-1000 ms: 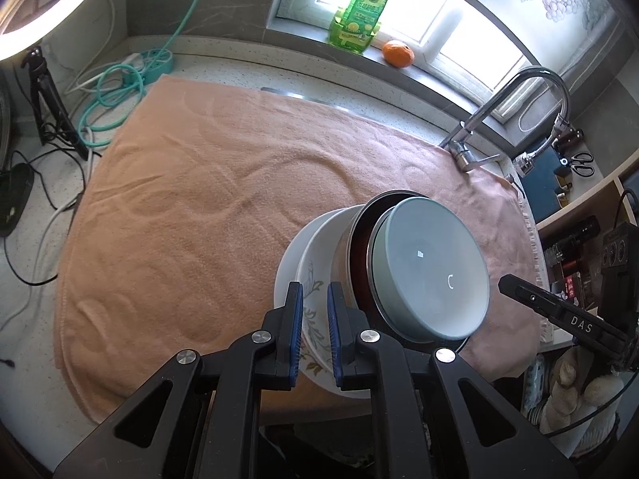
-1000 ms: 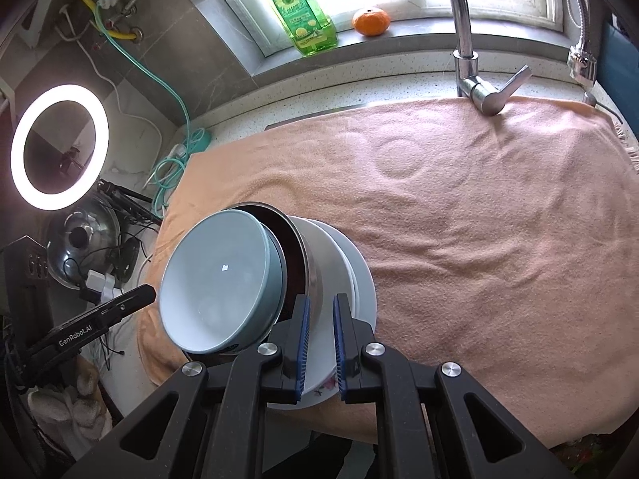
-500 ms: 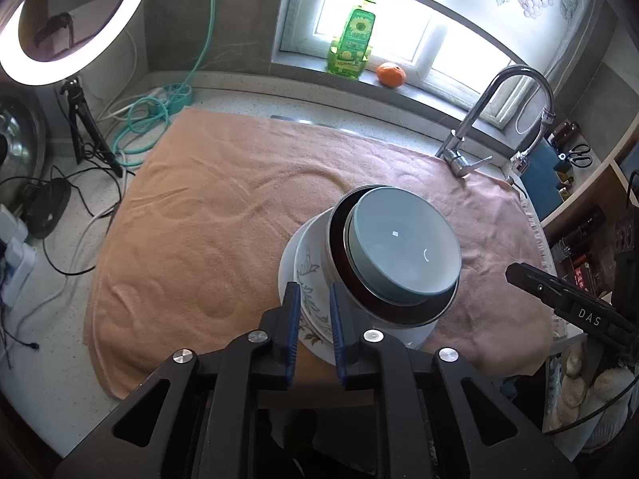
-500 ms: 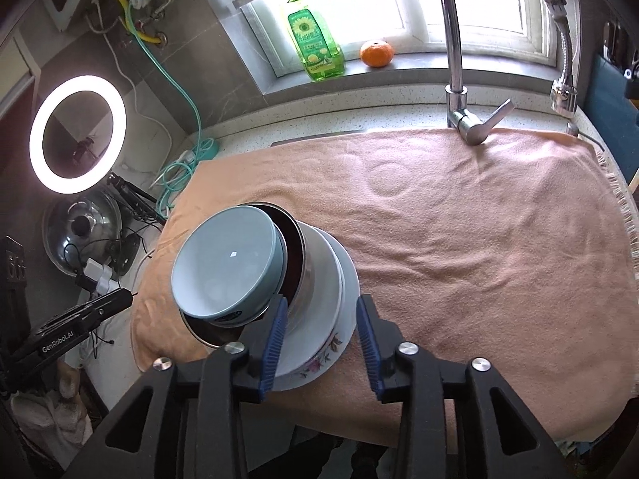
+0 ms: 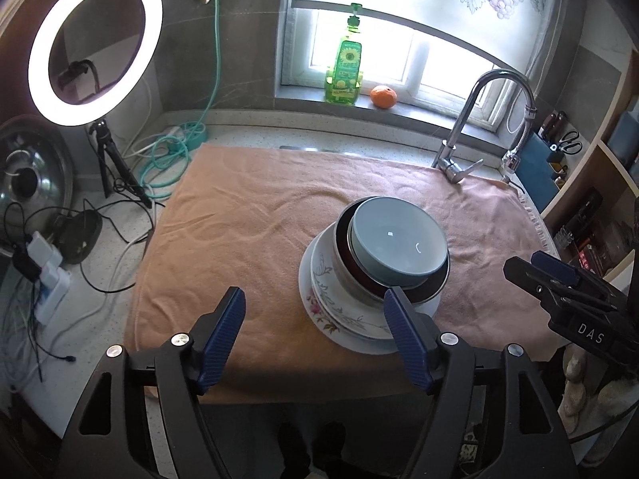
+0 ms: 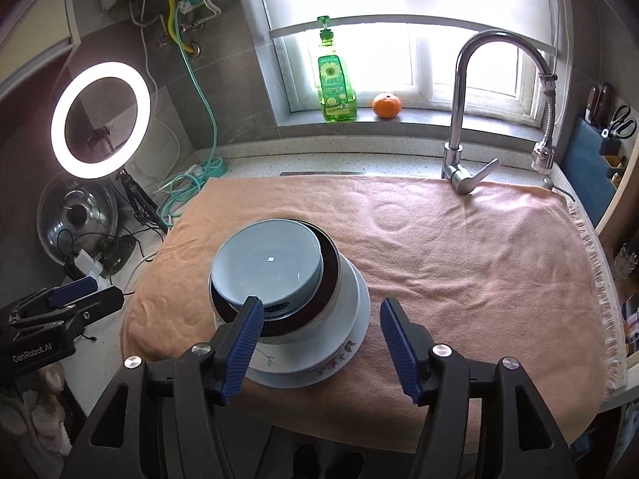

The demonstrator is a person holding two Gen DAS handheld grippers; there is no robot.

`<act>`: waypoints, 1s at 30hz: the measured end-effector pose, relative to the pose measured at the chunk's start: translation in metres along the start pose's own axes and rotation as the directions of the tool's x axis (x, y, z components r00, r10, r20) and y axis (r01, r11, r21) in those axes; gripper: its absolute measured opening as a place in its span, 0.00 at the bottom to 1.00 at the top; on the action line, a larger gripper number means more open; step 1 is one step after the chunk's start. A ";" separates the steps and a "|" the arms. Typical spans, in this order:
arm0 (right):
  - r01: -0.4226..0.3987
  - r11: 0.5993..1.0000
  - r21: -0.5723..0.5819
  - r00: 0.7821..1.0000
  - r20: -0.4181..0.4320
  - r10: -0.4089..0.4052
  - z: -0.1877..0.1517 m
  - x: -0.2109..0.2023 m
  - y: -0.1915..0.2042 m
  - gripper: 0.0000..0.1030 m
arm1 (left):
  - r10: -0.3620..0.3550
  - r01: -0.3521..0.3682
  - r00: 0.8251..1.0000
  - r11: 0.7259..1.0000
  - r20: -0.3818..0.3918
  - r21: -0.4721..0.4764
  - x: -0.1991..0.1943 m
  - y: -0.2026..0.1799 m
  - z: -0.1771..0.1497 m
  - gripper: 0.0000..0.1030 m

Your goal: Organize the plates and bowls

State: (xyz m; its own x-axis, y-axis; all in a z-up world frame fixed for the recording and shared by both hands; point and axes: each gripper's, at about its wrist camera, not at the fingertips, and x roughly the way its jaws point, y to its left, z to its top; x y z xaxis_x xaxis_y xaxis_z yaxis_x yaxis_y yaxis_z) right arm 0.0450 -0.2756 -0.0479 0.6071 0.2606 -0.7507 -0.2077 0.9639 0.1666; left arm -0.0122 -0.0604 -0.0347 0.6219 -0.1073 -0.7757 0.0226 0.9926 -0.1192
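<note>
Both grippers let go of the stack of plates and bowls (image 5: pixel 371 275): the left gripper (image 5: pixel 315 311) and right gripper (image 6: pixel 321 319), earlier pinched on its rim, now have jaws opening and empty, pulled back above the towel's (image 6: pixel 459 263) near edge.

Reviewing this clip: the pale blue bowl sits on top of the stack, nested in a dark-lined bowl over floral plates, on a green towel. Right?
Not quite: the towel is peach-orange, not green, as the right wrist view shows. The rest holds: pale blue bowl on top, dark-lined bowl, floral plates beneath.
</note>
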 end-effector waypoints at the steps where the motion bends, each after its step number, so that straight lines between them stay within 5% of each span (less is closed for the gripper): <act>1: -0.007 1.000 0.013 1.000 0.012 0.007 -0.002 -0.004 0.002 0.69 | 0.011 -0.011 1.000 1.000 0.011 0.009 -0.003 -0.001 -0.001 0.77; 30: 0.044 0.997 0.060 0.998 0.048 -0.047 -0.011 -0.021 0.014 0.71 | -0.024 0.024 0.999 1.000 0.031 -0.002 -0.016 0.004 -0.002 0.77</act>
State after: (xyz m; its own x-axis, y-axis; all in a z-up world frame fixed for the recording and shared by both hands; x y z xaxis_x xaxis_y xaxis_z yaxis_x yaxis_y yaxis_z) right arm 0.0213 -0.2684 -0.0368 0.6521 0.2177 -0.7262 -0.1346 0.9759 0.1718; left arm -0.0237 -0.0546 -0.0238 0.6449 -0.1297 -0.7532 0.0360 0.9896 -0.1396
